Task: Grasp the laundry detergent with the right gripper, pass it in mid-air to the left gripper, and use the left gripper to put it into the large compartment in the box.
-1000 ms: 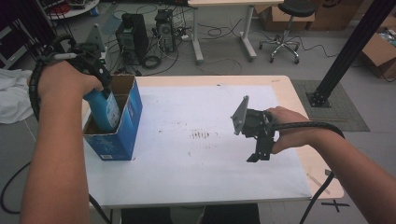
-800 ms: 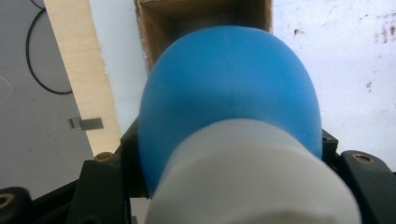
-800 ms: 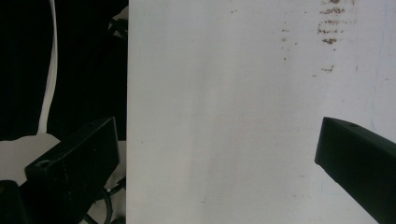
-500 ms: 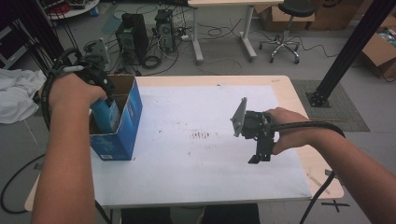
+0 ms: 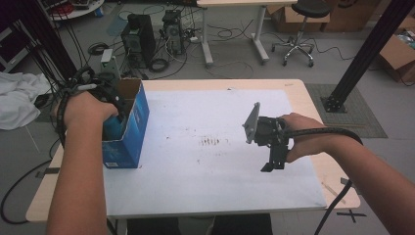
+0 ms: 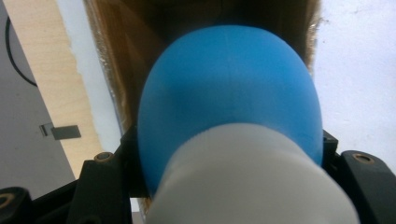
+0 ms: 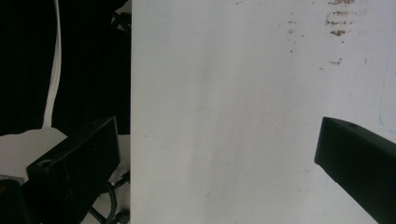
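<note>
Blue object with a white end (image 6: 229, 107): rounded, smooth, bottle-like; what it is exactly cannot be told. Location: clamped between the jaws of the left gripper (image 6: 229, 154), at or just inside the open top of the blue cardboard box (image 5: 131, 128); brown inner walls of the box show just behind it in the left gripper view. Jaws closed against both flanks of the object, apparently so that it can be passed through the box mouth under control.

Blue cardboard box: upright, open-topped, at the left part of the white table sheet (image 5: 195, 186).

Right gripper (image 5: 271, 161): held above bare sheet at the right, well apart from the box; jaws spread wide, holding nothing. Judged idle, kept clear of the working side.

Small brown marks (image 5: 211, 142): mid-sheet, between box and right gripper.
</note>
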`<state>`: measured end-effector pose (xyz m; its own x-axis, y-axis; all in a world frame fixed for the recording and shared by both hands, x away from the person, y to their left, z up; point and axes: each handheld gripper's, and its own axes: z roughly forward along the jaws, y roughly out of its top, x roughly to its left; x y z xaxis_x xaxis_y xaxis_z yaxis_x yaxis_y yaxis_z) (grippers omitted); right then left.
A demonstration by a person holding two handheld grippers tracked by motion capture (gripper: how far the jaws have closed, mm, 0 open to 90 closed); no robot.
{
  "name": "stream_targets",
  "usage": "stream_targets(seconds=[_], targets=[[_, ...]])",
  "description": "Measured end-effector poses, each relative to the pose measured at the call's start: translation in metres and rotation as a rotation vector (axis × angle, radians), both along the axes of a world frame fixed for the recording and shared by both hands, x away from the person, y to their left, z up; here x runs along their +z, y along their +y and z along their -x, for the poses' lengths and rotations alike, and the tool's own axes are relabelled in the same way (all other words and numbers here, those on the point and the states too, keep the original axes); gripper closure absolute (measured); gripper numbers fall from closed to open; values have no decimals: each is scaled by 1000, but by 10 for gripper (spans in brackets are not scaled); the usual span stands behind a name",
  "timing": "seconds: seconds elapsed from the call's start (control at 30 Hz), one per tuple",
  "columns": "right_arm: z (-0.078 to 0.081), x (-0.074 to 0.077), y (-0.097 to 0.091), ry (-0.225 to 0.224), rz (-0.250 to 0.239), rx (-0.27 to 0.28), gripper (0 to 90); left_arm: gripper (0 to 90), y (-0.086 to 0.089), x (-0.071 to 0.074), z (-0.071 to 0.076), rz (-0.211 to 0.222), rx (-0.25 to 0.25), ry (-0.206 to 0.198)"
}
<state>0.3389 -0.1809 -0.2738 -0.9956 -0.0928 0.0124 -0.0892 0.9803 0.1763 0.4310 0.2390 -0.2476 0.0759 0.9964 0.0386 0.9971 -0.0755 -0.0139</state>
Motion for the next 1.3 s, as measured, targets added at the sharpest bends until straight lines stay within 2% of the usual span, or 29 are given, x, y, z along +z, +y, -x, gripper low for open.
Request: stream_targets(seconds=[0.33,0.73,1.0,1.2,1.3], targets=[[0,-1,0,4,2,-1,3,385,4,-23,-1,-4,7,14],[0,-3,2,11,4,-4,5,386,8,-42,-1,10,18,31],[-1,-6,3,15,4,-1,6,385,10,-43,0,24,22,15],[-2,-8,5,17,1,1,8,382,7,-43,-2,12,19,28],[-2,-7,6,17,-1,2,8,381,8,-43,-1,18,23,19]])
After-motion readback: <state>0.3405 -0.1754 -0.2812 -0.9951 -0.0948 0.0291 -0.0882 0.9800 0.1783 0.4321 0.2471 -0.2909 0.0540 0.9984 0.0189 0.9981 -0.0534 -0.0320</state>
